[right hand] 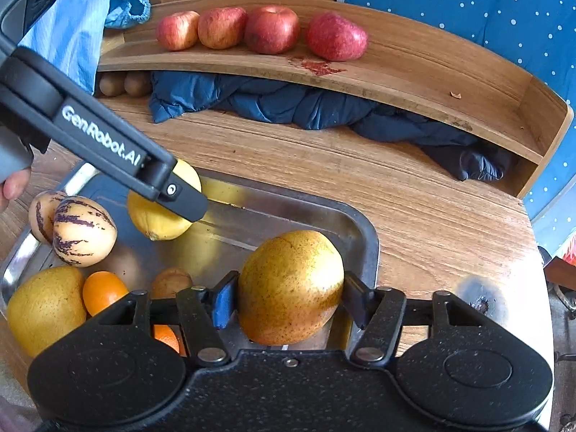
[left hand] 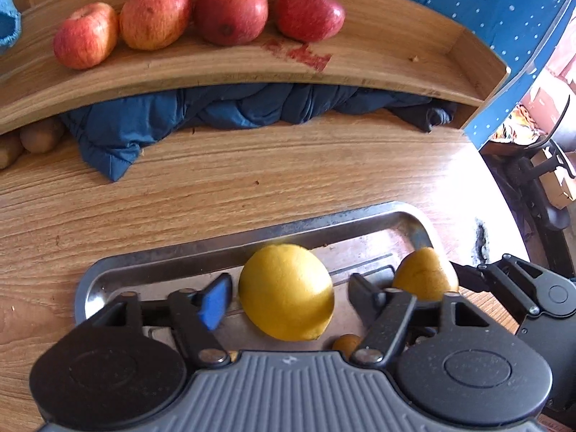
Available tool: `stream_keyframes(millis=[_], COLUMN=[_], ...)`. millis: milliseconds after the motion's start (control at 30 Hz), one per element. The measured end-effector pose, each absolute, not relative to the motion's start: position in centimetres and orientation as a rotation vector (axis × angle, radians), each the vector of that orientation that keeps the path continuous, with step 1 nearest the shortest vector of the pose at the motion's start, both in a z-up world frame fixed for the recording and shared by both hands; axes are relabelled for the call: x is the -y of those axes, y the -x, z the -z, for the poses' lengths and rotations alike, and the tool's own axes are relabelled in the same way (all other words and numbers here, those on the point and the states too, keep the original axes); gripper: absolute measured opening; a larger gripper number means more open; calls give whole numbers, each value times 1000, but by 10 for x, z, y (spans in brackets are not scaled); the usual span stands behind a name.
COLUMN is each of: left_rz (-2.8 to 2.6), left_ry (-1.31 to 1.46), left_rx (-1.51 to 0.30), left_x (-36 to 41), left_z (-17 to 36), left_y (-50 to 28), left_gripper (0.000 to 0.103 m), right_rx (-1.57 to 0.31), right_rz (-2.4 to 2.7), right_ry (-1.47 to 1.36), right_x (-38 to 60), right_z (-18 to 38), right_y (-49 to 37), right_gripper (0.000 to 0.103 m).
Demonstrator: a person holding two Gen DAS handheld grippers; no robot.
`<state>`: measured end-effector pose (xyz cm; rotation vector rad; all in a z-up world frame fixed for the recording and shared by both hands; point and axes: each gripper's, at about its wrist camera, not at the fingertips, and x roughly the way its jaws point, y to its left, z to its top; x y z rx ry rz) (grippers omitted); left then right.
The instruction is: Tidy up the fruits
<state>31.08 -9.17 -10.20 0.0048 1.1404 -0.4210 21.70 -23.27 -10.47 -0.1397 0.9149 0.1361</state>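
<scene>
A yellow lemon (left hand: 286, 295) lies in the metal tray (left hand: 172, 255). My left gripper (left hand: 288, 288) straddles it, open, with a thin gap on each side. In the right wrist view one of its fingers (right hand: 180, 198) crosses over the lemon (right hand: 158, 219). My right gripper (right hand: 289, 295) is shut on a speckled yellow-brown pear (right hand: 289, 286) by the tray's right end (right hand: 363, 230); the pear (left hand: 424, 273) also shows in the left wrist view. Several red apples (right hand: 271, 28) stand in a row on the curved wooden shelf (right hand: 414, 82).
The tray also holds two purple-striped melons (right hand: 82, 232), an orange (right hand: 102, 289), a large yellow fruit (right hand: 43, 309) and a small brown fruit (right hand: 171, 282). A blue jacket (right hand: 288, 104) and brown kiwis (right hand: 124, 84) lie under the shelf. A hand (right hand: 10, 183) is at the left.
</scene>
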Motion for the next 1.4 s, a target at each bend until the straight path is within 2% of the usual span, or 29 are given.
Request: stream_keyframes(millis=[133,300,467,667,933,1400], left_rz=[402,345,276,209,122,122], left_ry=[3,14,8,6,3,3], left_rx=[-1106,-1042,-983,-927,-805,-726], left_x=[91,82,69,55,33,3], left_z=[93,73,54,42,31,30], left_y=[-300,-280,-255,-226,-192,-117], left_gripper=[83,97,102,102,102,102], right_rx=[-886,-829,-769,-716,-648,-653], right_rz=[-138,-144,-145,-141,-130,-78], right_ry=[135,111,65,5,-49,-58], right_x=[233,237,241,240,235,196], right_z=[96,82,68,51,29,20], right_y=[-209,-193,-175,-157,-140,-80], right_gripper=[74,87,95,102,102,102])
